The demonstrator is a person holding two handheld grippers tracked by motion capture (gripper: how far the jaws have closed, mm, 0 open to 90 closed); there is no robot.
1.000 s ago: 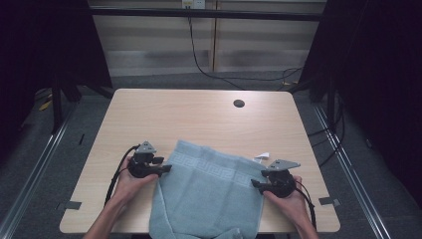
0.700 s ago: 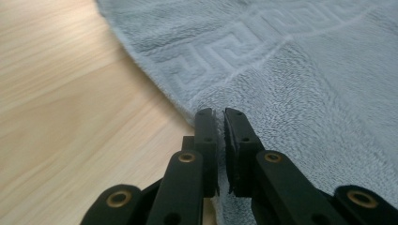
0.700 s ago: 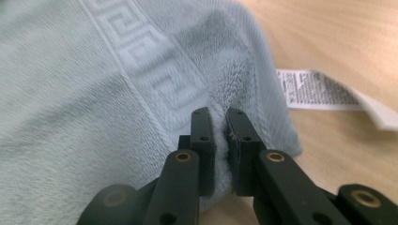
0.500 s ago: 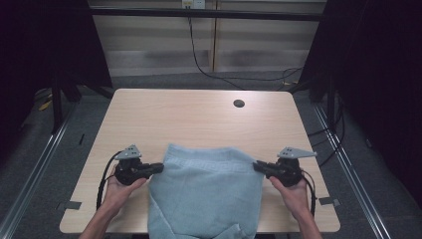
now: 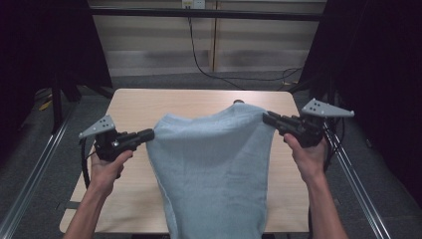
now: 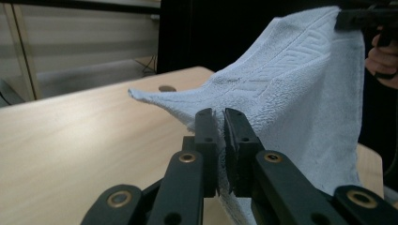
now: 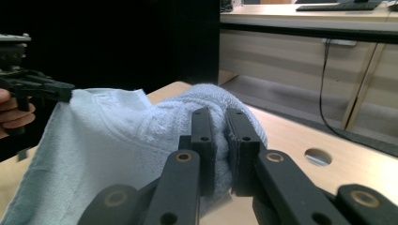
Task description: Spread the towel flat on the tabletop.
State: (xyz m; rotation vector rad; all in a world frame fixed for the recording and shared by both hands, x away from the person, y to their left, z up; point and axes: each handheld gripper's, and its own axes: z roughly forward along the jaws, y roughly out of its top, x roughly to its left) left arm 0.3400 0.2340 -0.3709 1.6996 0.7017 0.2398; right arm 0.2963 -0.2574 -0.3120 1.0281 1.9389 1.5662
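Observation:
A pale blue towel (image 5: 211,164) hangs lifted above the wooden table (image 5: 134,107), stretched between both grippers. My left gripper (image 5: 149,134) is shut on the towel's left top corner; in the left gripper view the towel (image 6: 291,93) is pinched between the closed jaws of my left gripper (image 6: 220,117). My right gripper (image 5: 266,118) is shut on the right top corner, and the towel (image 7: 122,136) bunches around my right gripper (image 7: 219,117). The towel's lower part drapes down past the table's near edge.
A small dark round hole (image 7: 317,156) sits in the table top near its far edge, partly hidden by the towel in the high view. Cables (image 5: 204,59) run along the floor behind the table. Metal rails (image 5: 35,169) flank the table on both sides.
Both grippers rose from the table and moved apart, lifting the towel by its two corners; it was lying flat and now hangs spread in the air.

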